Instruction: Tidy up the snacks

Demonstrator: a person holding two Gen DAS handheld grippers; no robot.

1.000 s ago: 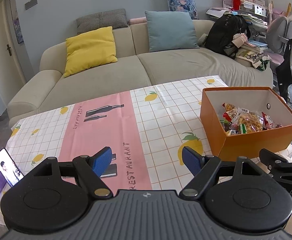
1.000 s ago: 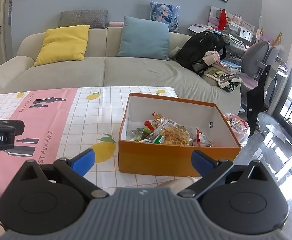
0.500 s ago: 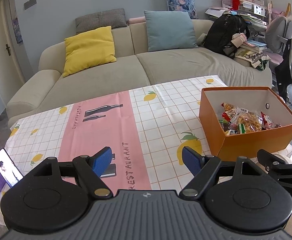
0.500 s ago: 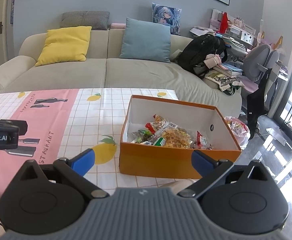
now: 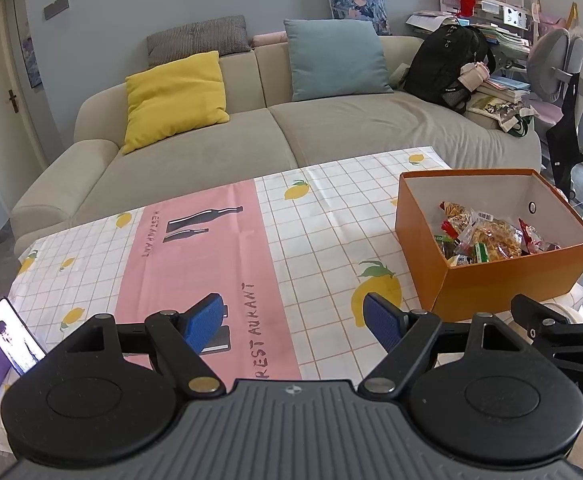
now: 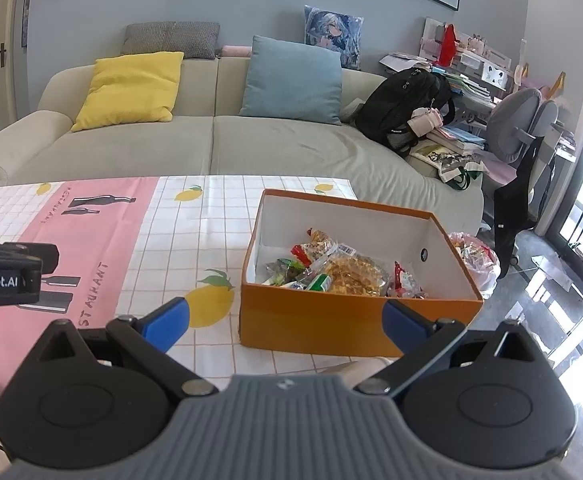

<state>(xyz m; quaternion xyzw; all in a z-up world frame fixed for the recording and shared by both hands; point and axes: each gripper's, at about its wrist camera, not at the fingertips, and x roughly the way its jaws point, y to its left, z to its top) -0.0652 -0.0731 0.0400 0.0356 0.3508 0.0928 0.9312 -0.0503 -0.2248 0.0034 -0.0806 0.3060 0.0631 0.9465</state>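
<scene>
An orange cardboard box (image 5: 507, 280) (image 6: 311, 320) stands on the right end of the table and holds several snack packets (image 5: 487, 236) (image 6: 347, 272). My left gripper (image 5: 295, 320) is open and empty, above the pink stripe of the tablecloth, left of the box. My right gripper (image 6: 287, 320) is open and empty, just in front of the box's near wall. Part of the right gripper shows at the right edge of the left wrist view, and part of the left gripper at the left edge of the right wrist view.
A lemon-print tablecloth (image 5: 315, 216) (image 6: 179, 232) covers the table. A phone (image 5: 13, 336) leans at the table's near left corner. A beige sofa (image 5: 331, 128) with cushions and a black backpack (image 5: 447, 64) stands behind. A snack-filled plastic bag (image 6: 475, 256) sits on the floor right of the box.
Both views have shifted slightly; the box sits a little lower and nearer in the right wrist view. Both grippers stay open and empty.
</scene>
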